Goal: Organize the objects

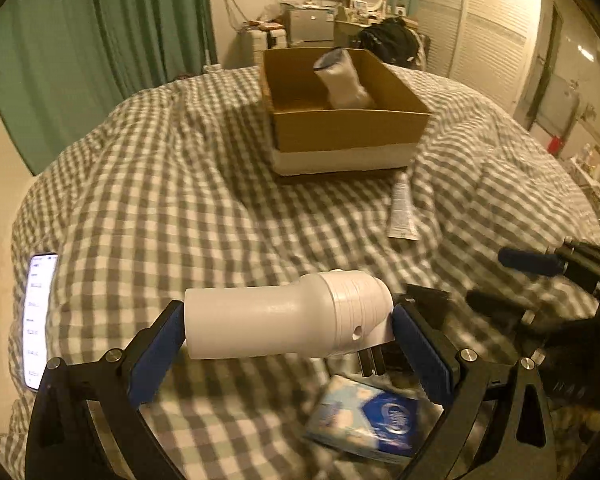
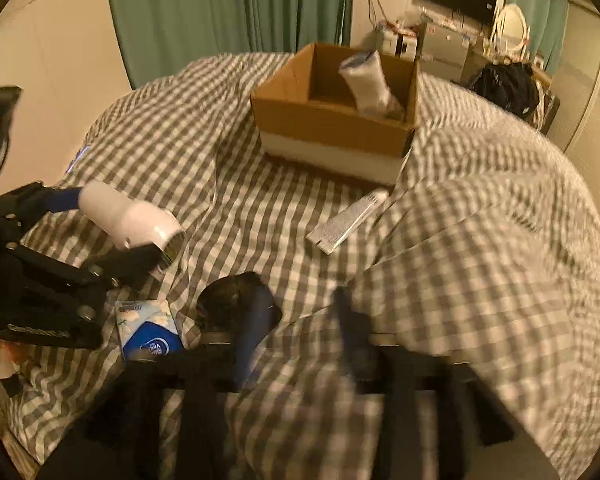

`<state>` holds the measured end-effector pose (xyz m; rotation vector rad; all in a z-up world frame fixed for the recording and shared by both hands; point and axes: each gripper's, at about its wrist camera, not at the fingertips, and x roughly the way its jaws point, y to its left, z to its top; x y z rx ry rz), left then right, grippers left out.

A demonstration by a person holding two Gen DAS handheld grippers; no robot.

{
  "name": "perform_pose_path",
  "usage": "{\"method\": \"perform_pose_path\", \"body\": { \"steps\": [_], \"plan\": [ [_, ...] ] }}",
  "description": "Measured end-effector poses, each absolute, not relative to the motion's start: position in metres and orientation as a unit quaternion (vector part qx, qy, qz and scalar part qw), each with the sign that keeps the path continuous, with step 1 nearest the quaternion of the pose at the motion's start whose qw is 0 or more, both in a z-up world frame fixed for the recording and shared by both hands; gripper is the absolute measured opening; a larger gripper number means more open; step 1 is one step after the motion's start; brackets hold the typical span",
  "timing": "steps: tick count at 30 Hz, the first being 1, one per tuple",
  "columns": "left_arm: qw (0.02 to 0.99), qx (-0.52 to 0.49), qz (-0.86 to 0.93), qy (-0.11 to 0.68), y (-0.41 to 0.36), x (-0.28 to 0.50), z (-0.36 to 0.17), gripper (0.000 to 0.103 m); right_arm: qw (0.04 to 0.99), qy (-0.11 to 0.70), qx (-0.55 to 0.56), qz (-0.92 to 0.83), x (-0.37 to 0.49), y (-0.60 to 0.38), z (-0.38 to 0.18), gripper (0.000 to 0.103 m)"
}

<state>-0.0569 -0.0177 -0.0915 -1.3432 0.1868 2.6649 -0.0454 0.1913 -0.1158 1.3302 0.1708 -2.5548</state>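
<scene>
My left gripper [image 1: 288,322] is shut on a white hair dryer [image 1: 276,314], held sideways above the checked bed; it also shows in the right wrist view [image 2: 128,218] at the left. My right gripper [image 2: 300,320] is open and empty, low over the bed next to a black object [image 2: 236,300]. A cardboard box [image 1: 348,130] stands farther back on the bed, also in the right wrist view [image 2: 332,128], with a white bottle [image 1: 342,80] leaning inside. A white tube [image 1: 402,212] lies in front of the box. A blue tissue pack [image 1: 364,420] lies below the dryer.
A lit phone [image 1: 38,320] lies at the bed's left edge. Green curtains [image 1: 100,32] hang behind the bed. A black bag [image 1: 388,42] and a cluttered desk stand beyond the box. The blanket bulges up at the right [image 2: 480,240].
</scene>
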Motion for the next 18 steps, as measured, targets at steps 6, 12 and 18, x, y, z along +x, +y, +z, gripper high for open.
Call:
{"method": "perform_pose_path", "body": {
  "steps": [6,12,18],
  "plan": [
    [0.046,-0.441,0.893,0.074,-0.033,-0.065,-0.099,0.102,0.146,0.044,0.525,-0.837,-0.071,0.166,-0.166,0.065],
    [0.035,-0.446,0.892,0.066,-0.045,-0.073,-0.106,0.102,0.178,0.024,0.548,-0.817,-0.089,0.149,-0.187,0.067],
    [0.038,-0.45,0.89,0.059,-0.047,-0.069,-0.106,0.102,0.198,0.024,0.541,-0.817,-0.094,0.14,-0.186,0.045]
  ]
}}
